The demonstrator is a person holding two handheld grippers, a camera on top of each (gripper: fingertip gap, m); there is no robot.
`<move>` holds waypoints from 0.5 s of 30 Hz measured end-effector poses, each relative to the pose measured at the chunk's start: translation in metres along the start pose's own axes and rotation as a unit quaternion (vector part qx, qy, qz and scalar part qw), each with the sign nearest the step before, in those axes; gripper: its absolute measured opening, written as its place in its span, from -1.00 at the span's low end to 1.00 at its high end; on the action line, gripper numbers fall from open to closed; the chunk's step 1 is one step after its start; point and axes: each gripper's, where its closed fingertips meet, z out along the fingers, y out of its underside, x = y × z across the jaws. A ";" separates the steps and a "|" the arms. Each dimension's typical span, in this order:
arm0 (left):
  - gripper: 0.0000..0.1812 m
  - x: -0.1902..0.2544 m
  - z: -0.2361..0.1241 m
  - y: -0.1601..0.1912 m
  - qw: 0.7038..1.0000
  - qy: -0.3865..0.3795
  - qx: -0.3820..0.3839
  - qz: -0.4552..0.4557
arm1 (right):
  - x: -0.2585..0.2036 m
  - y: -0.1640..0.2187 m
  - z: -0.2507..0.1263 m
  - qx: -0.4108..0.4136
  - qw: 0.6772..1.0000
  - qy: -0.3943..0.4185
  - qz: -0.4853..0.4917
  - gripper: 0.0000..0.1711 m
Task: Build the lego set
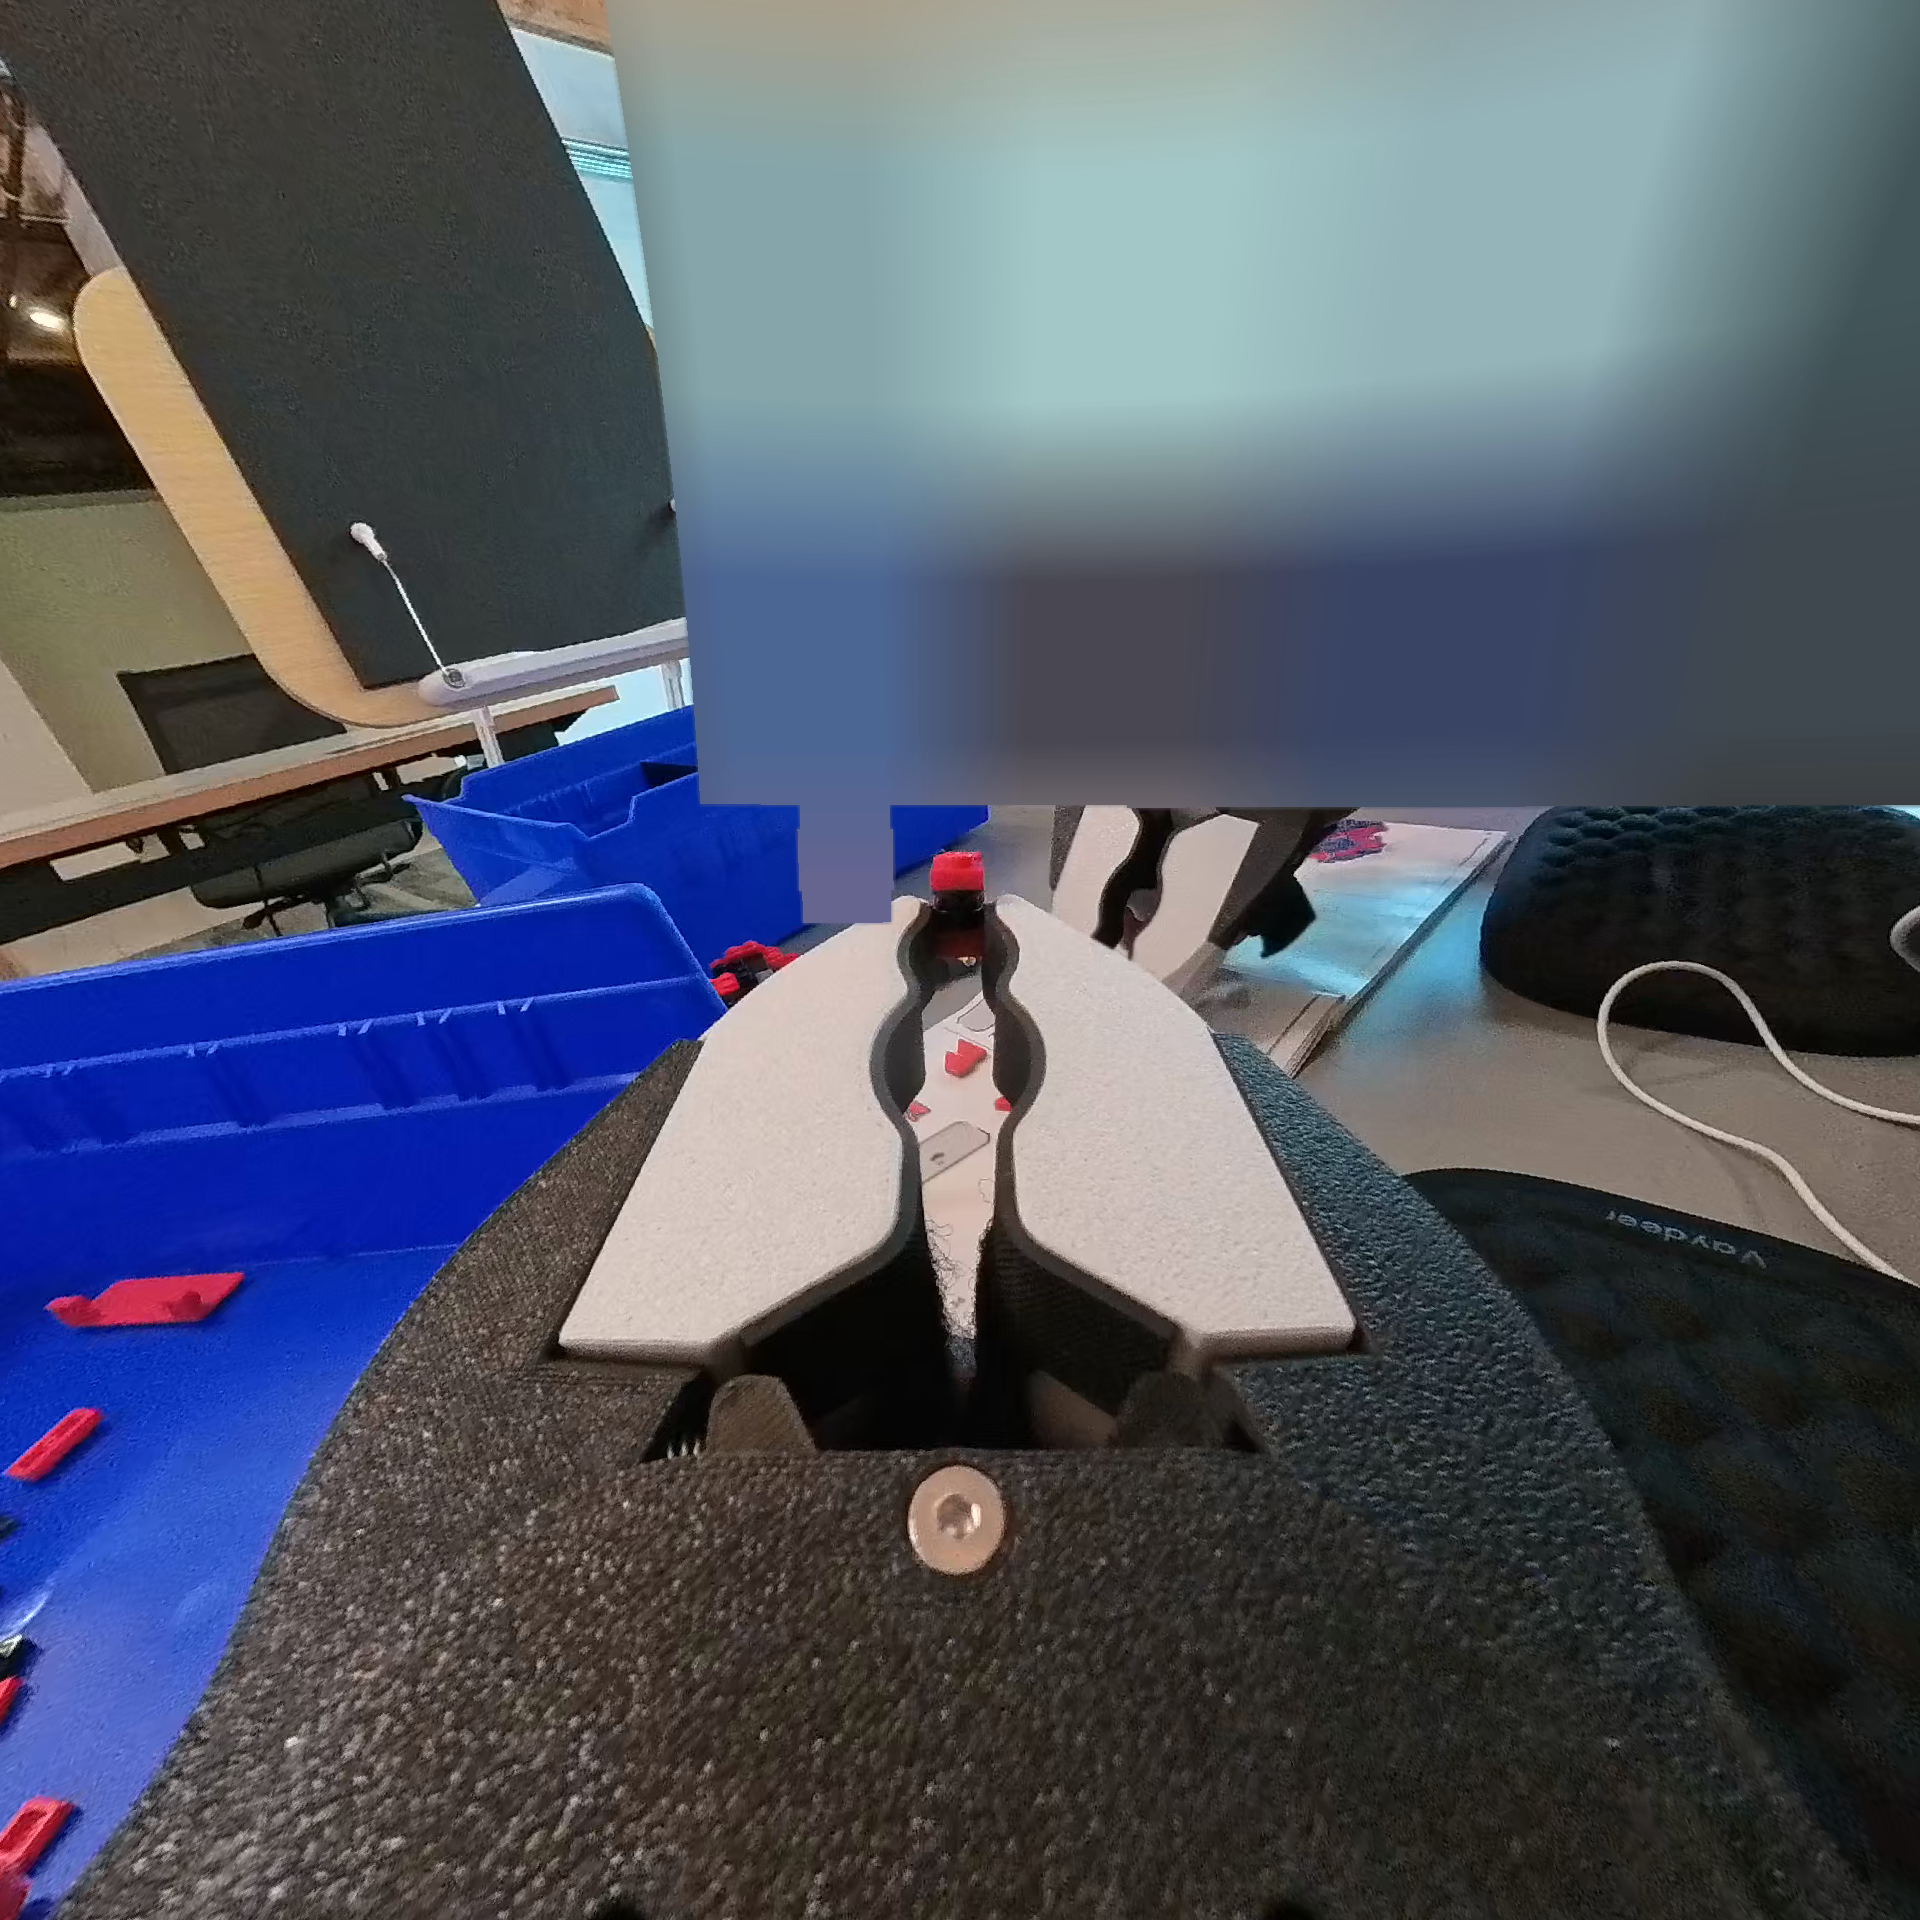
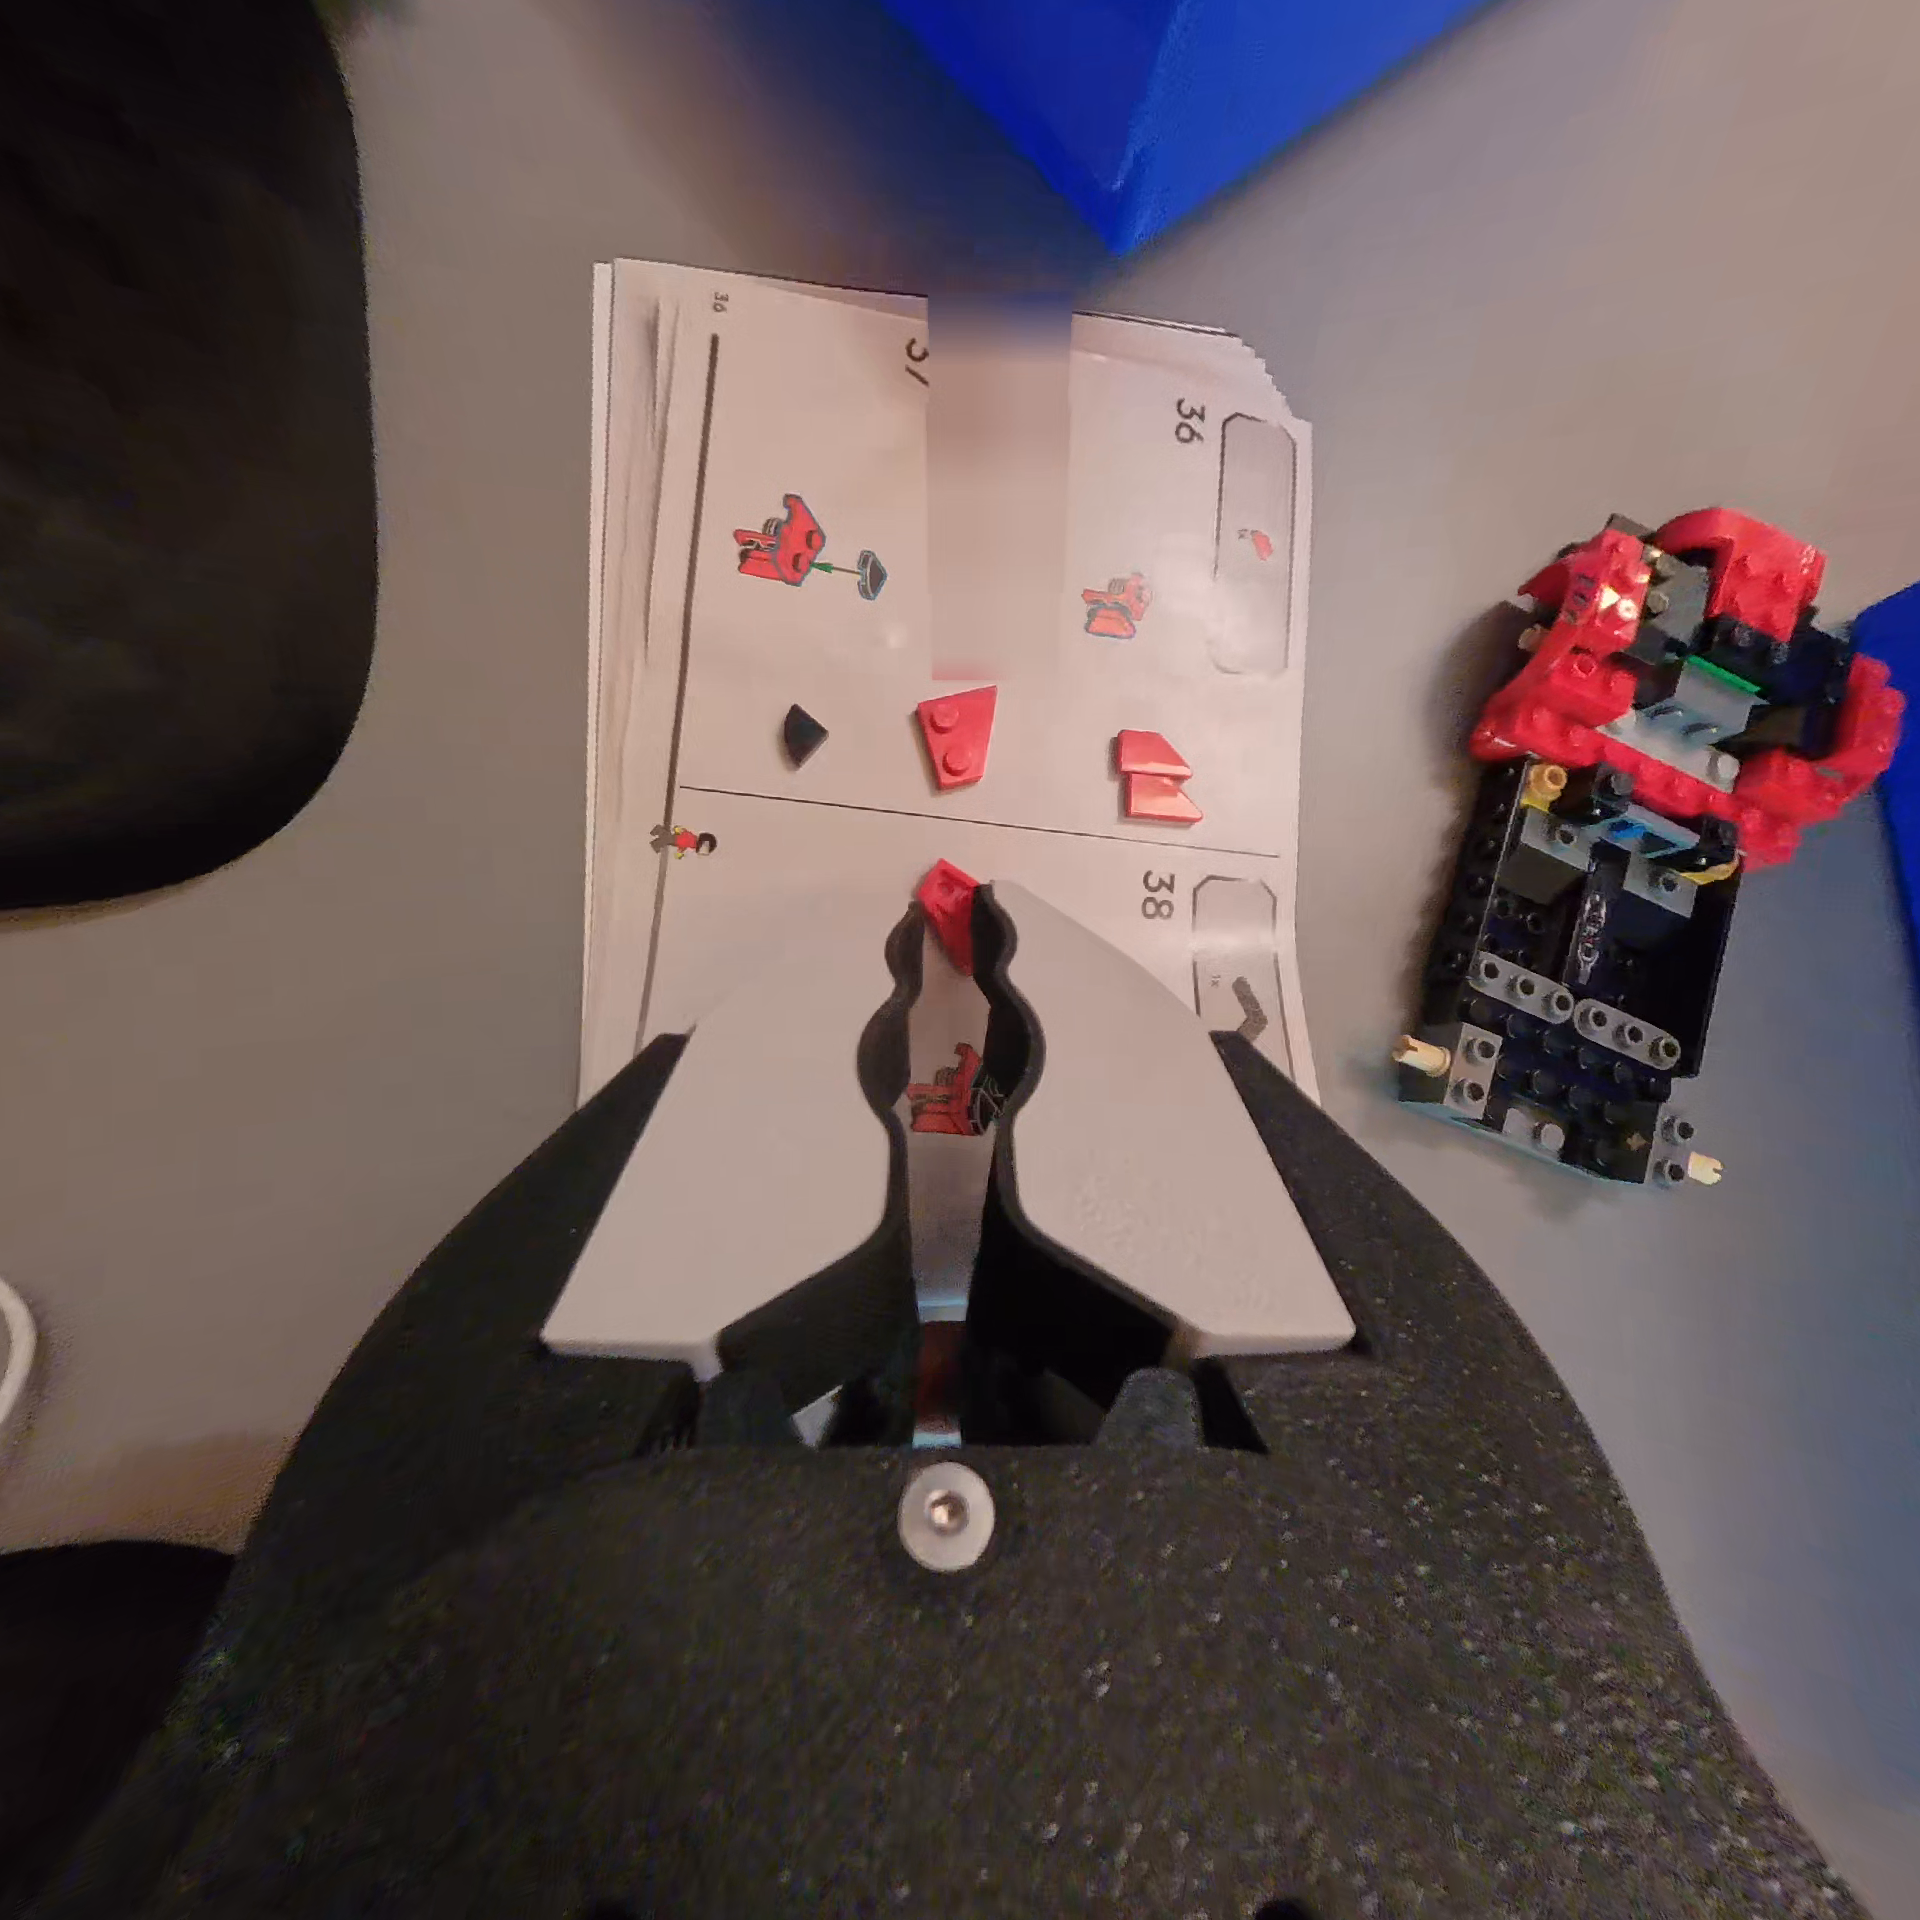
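**Inspector:** State your claws and what each holds.

**Operator:** My right gripper point(image 2: 951, 914) is closed on a small red wedge piece point(image 2: 948, 899), pinched at the very tips, studs facing the camera. My left gripper point(image 1: 956, 925) is likewise nearly closed on a small red-and-black subassembly point(image 1: 954, 899), which stands up above the tips. Neither has room for anything further.

**Inspector:** Where do they lie, one from the other?

**Operator:** In the left view my right gripper point(image 1: 1184, 894) shows just beyond and to the right of the left tips, pointing down at the instruction booklet point(image 2: 831, 644). I judge the wedge must travel left and near to meet the subassembly; which face it mates to, I cannot tell.

**Inspector:** The main build?

**Operator:** The red and black car point(image 2: 1621, 852) lies on the grey table point(image 2: 468, 416), right of the booklet, long axis running near to far, well apart from both claws. The right gripper is nearer it.

**Inspector:** Loose parts and containers?

**Operator:** On the booklet page lie a black slope point(image 2: 802, 734), a red wedge plate point(image 2: 958, 736) and red slopes point(image 2: 1155, 777). The near blue bin point(image 1: 312, 1091), to my left, holds scattered red pieces point(image 1: 145, 1299). A second blue bin point(image 1: 623, 810) stands beyond it; its contents are hidden.
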 end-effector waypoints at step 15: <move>-0.92 0.000 0.000 -0.001 1.000 0.001 0.004 -0.005 | -0.001 -0.006 -0.001 0.008 0.995 -0.071 0.063 -0.84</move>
